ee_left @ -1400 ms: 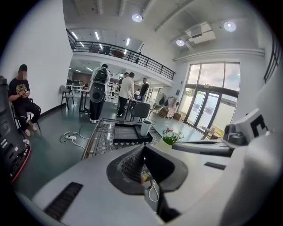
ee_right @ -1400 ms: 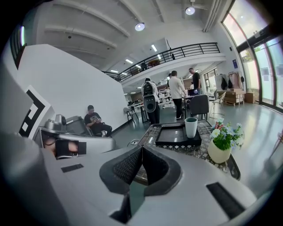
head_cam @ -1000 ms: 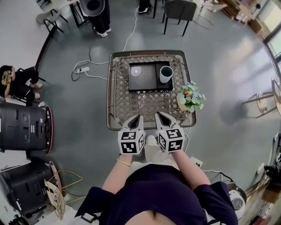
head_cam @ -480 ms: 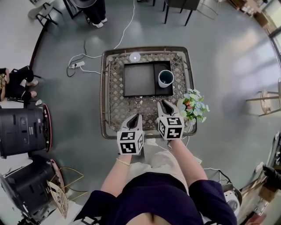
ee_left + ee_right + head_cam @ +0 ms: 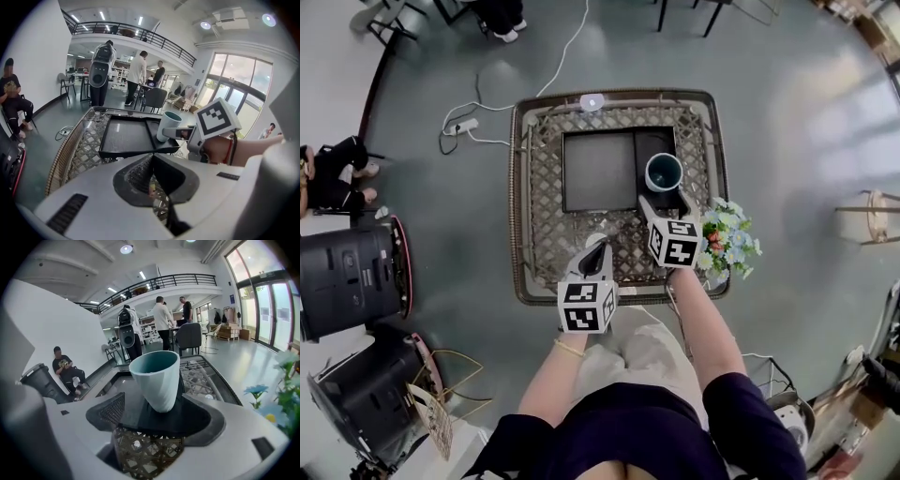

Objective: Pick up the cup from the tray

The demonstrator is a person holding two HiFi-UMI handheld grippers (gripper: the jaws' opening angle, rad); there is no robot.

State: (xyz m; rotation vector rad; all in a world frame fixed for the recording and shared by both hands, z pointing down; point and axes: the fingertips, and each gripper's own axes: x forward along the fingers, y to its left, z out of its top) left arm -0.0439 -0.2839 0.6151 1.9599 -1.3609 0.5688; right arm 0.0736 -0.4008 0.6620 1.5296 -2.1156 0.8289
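Observation:
A pale teal cup stands upright in the right-hand compartment of a black tray on a wicker table. My right gripper is at the tray's near edge, right up against the cup. Its jaws are opening. In the right gripper view the cup stands on the tray in the wide gap of that gripper, and neither pad touches it. My left gripper hangs over the table's front part, jaws together and empty. From the left gripper view, the cup and right gripper are ahead to the right.
A flower pot stands at the table's right front corner, close beside my right arm. A small white disc lies at the table's far rim. Cables and a power strip lie on the floor; black machines stand at left.
My right gripper has moved forward from the table's front edge to the cup, and its jaws have spread from shut. The left gripper stayed near the front edge.

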